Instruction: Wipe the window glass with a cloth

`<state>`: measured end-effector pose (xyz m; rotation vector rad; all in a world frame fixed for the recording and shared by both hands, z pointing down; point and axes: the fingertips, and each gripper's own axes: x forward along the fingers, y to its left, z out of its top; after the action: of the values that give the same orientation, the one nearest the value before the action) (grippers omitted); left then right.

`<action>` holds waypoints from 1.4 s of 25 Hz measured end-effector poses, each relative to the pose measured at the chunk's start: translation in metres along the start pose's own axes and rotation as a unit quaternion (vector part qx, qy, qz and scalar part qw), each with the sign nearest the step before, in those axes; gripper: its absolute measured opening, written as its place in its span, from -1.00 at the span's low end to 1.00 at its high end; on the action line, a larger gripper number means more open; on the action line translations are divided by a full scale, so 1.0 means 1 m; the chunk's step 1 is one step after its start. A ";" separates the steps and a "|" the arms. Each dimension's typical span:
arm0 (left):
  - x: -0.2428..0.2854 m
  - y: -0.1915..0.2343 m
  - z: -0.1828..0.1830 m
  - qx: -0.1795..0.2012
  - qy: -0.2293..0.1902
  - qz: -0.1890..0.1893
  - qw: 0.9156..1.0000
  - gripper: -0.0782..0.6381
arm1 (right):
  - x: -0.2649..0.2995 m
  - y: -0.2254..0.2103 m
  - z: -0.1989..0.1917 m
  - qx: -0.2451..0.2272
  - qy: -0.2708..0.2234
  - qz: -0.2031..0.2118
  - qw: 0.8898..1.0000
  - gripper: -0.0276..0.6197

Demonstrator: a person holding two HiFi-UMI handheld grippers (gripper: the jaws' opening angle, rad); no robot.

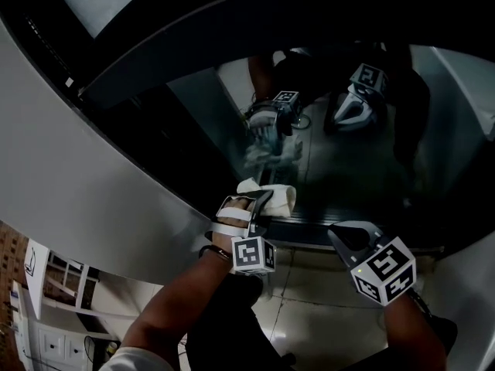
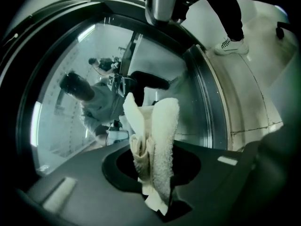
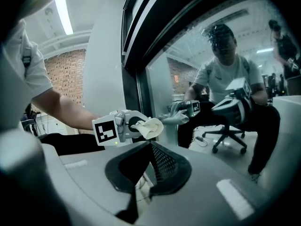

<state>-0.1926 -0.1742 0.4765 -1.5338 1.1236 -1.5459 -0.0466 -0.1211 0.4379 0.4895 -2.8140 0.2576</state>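
Observation:
A cream cloth (image 1: 272, 195) is bunched in my left gripper (image 1: 259, 201), which is shut on it. The cloth touches the low edge of the window glass (image 1: 348, 176), just above the dark bottom frame (image 1: 309, 232). In the left gripper view the cloth (image 2: 157, 140) stands up between the jaws in front of the glass (image 2: 70, 107). My right gripper (image 1: 346, 239) hangs to the right, shut and empty, a little off the glass. The right gripper view shows its closed tips (image 3: 150, 145), with the left gripper (image 3: 129, 128) and cloth (image 3: 148, 126) beyond.
The glass mirrors both grippers (image 1: 274, 118) and a seated person. A wide pale column (image 1: 69, 176) borders the window on the left, with a dark frame (image 1: 155, 76) above. Tiled floor (image 1: 309, 308) lies below. A person's shoe (image 2: 230, 45) stands on the floor.

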 end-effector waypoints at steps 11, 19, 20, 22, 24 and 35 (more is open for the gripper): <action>-0.068 0.068 0.041 -0.011 0.014 0.059 0.998 -0.48 | -0.038 -0.005 0.019 0.005 -0.048 -0.006 0.999 -0.91; -0.096 0.118 0.071 -0.002 0.000 0.100 0.995 -0.48 | -0.048 -0.005 0.023 -0.004 -0.053 -0.013 0.998 -0.91; -0.100 0.126 0.075 0.000 -0.002 0.109 0.994 -0.48 | -0.049 -0.005 0.024 -0.010 -0.054 -0.016 0.998 -0.91; -0.106 0.144 0.083 0.005 -0.004 0.124 0.992 -0.48 | -0.049 -0.003 0.025 -0.016 -0.053 -0.016 0.998 -0.91; -0.110 0.163 0.090 0.005 -0.008 0.140 0.990 -0.48 | -0.048 -0.001 0.025 -0.016 -0.051 -0.012 0.998 -0.91; -0.131 0.271 0.126 0.026 -0.014 0.263 0.964 -0.48 | -0.048 -0.005 0.026 -0.010 -0.055 -0.014 0.998 -0.91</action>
<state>-0.0860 -0.1769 0.1679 -1.0961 1.3290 -1.1744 -0.0077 -0.1171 0.4003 0.5534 -2.9113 0.2027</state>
